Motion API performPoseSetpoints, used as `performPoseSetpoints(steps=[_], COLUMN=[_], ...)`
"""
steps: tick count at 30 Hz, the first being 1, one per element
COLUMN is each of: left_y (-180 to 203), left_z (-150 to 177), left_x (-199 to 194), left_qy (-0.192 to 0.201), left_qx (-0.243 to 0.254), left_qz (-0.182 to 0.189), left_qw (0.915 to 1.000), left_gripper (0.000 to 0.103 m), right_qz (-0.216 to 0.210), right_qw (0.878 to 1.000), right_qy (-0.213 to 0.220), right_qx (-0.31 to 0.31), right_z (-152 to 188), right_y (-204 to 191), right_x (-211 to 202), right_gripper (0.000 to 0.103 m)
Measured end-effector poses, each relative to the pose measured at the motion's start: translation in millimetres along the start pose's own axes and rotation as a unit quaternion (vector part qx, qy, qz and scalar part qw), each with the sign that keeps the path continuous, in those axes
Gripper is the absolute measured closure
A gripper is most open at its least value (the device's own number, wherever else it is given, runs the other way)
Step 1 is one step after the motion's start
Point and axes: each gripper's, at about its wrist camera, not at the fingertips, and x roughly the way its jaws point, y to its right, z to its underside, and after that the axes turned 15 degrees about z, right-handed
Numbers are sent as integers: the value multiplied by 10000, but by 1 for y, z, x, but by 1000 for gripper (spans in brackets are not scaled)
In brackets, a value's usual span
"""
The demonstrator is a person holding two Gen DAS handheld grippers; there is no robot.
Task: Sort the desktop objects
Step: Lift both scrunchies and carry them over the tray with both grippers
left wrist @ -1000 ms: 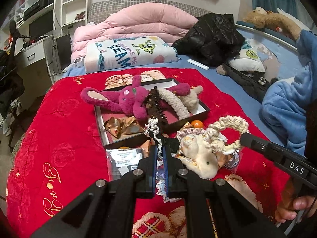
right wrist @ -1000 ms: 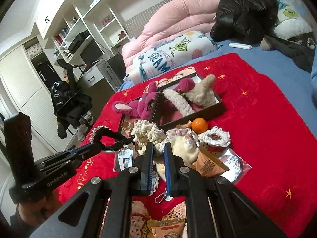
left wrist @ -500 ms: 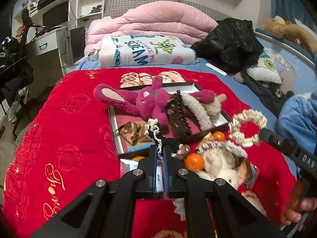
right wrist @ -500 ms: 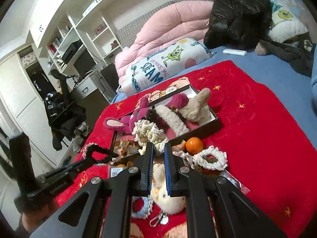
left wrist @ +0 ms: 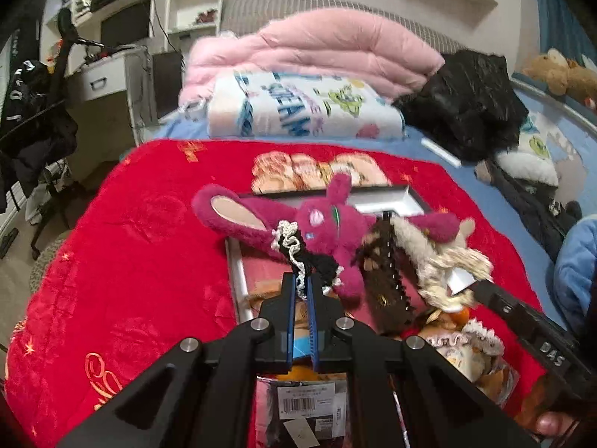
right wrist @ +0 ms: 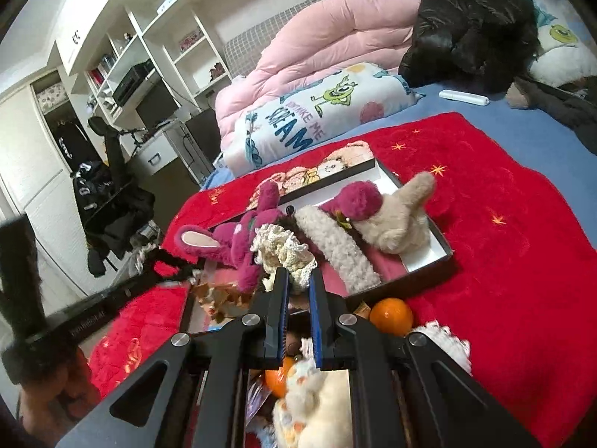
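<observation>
Both hands are over the box (right wrist: 429, 257): left gripper (left wrist: 305, 291) pinching the black scrunchie (left wrist: 317, 267), right gripper (right wrist: 298, 280) pinching the cream scrunchie (right wrist: 287, 250), each dangling just ahead of its fingertips. Risk: lace snagging the blue pads on release, dragging the pink rabbit (left wrist: 324, 224).

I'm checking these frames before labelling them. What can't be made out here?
- Left wrist view: the printed label on the clear plastic packet is too small to read and partly covered by the left claw, shut on the black-and-white crocheted scrunchie.
- Right wrist view: the right claw, shut on the cream crocheted scrunchie, hides the cream plush toy's shape.
- Both views: plush toys cover the dark-rimmed shallow box's floor.
</observation>
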Motion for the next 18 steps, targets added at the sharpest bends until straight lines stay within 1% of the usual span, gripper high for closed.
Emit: performPoseSetpoints(steps=[2,4,6,7,8,10,13,14,16,18], left_y=[4,8,11,12,11,7,2,-1,-8,-11], left_z=[5,10,17,20,21,21,22,22,23,25], left_x=[9,19,26,29,30,31,32,32,33,36], left_qy=[-125,-221,-303,-321,-307,-278,-273,-251,-214,-285], left_qx=[115,237,348,395,397,311,313,243,80,63], left_qz=[-26,-35,-22,-44,-40,4,-75,-74,21,-53], left_qw=[9999,9995,9989,9987,9987,9991,9991,9994,9997,9996], left_gripper=[97,97,97,97,97,97,97,97,97,97], right_qz=[-17,75,55,-14,44,116,12,-28,-45,-25], right_qw=[10000,9999,9998,9998,9999,9999,9998,9997,9996,9996], right_qy=[-80,-112,-145,-78,-36,-111,6,22,-64,-119], right_qx=[-45,-74,101,162,104,53,192,235,276,260], right_z=[3,4,3,3,4,3,-4,-5,-4,-3], right_y=[-4,-8,-8,-8,-10,-12,-7,-5,-5,-7], right_x=[13,28,38,40,44,51,51,51,55,59], right_gripper=[92,92,92,92,92,92,92,92,92,92])
